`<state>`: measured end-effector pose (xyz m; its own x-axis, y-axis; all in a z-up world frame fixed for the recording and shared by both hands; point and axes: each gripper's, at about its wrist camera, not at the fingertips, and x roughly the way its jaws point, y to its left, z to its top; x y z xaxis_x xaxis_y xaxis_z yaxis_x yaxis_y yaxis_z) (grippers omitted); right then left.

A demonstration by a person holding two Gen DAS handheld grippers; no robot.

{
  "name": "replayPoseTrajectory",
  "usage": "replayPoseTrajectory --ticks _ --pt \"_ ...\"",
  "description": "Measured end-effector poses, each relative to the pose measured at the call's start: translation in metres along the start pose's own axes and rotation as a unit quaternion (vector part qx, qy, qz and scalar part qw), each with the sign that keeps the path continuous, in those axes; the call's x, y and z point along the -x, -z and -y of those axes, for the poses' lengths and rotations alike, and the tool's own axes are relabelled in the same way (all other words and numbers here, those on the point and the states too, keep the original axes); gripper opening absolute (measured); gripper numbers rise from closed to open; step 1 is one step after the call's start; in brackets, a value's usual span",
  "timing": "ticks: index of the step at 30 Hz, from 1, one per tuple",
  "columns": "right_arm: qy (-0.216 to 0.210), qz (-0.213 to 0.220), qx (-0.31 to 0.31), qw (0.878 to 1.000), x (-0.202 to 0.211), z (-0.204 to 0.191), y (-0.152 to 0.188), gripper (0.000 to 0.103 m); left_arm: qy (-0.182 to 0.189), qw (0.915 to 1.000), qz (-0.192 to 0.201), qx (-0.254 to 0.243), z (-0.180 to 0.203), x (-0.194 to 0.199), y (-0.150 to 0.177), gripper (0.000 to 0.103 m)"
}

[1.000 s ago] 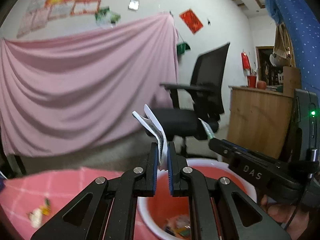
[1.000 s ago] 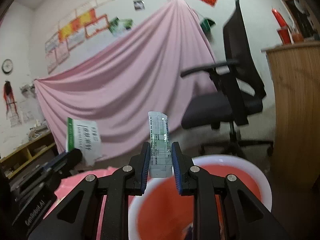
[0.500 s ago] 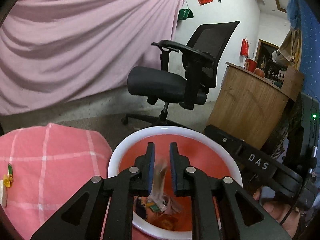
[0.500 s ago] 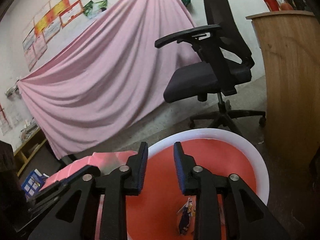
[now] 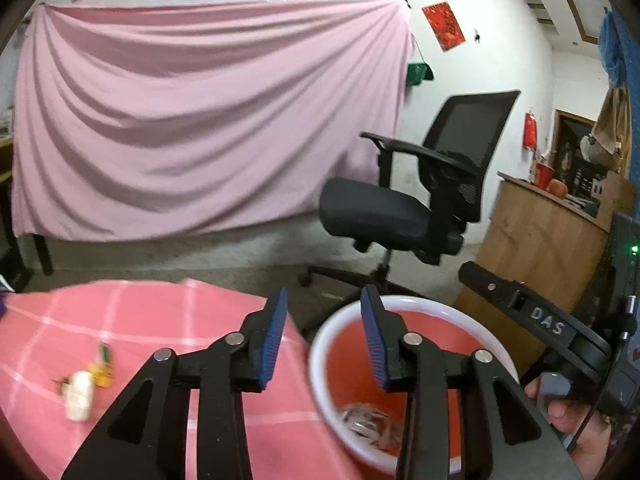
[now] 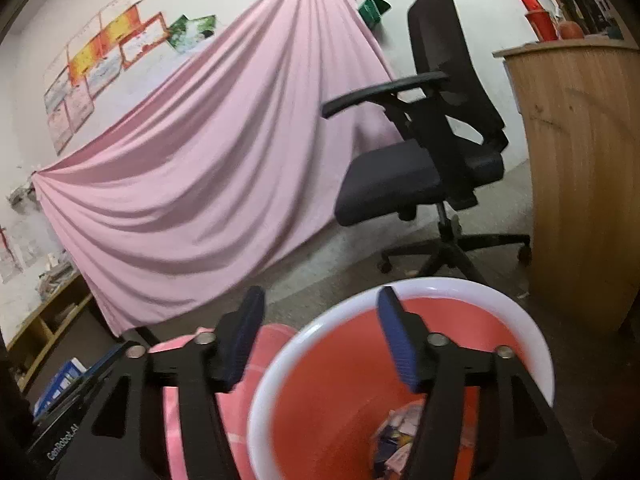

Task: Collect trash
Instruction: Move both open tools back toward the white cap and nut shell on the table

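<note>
Opening fingers (image 5: 276, 332), both empty, over red bin (image 5: 420, 304).

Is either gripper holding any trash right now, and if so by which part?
Nothing is held. The left gripper and right gripper are both opening with nothing between their blue pads, above the red, white-rimmed plastic bin.

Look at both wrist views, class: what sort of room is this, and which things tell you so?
Probably a lived-in room used as an office or workroom, not a kitchen. A black office chair stands on the bare floor, a curved wooden counter sits at the right, and paper posters hang above a pink sheet draped on the wall.
</note>
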<state>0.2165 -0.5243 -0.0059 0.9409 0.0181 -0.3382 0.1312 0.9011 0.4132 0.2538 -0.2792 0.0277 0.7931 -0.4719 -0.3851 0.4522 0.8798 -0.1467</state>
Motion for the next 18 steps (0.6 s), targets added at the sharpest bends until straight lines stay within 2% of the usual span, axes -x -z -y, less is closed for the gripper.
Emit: replayPoseTrajectory --ticks 2,4,5,7,10,12,18 --pt "-0.012 0.012 -0.002 1.0 0.002 -0.012 -0.001 0.078 -0.015 0.9998 0.012 0.002 -0.011 0.012 -0.003 0.042" --pt "-0.017 0.021 0.002 1.0 0.003 -0.024 -0.001 0.083 -0.034 0.9991 0.025 0.007 -0.023 0.024 -0.004 0.058" --pt "-0.02 0.028 0.005 0.999 0.003 -0.031 -0.001 0.085 -0.045 0.9983 0.035 0.009 -0.03 0.032 -0.005 0.062" --pt "-0.024 0.043 0.008 0.999 0.005 -0.044 0.001 0.093 -0.06 0.9967 0.054 0.012 -0.042 0.046 -0.005 0.082" --pt "-0.042 0.079 0.01 0.996 0.012 -0.063 0.004 0.098 -0.093 0.9919 0.085 0.016 -0.062 0.067 -0.004 0.096" --pt "-0.057 0.113 0.019 0.992 0.019 -0.08 0.007 0.103 -0.105 0.9891 0.101 0.022 -0.075 0.08 -0.003 0.096" --pt "-0.088 0.181 0.055 0.978 0.03 -0.12 0.015 0.103 -0.145 0.9782 0.143 0.037 -0.117 0.121 0.003 0.101"
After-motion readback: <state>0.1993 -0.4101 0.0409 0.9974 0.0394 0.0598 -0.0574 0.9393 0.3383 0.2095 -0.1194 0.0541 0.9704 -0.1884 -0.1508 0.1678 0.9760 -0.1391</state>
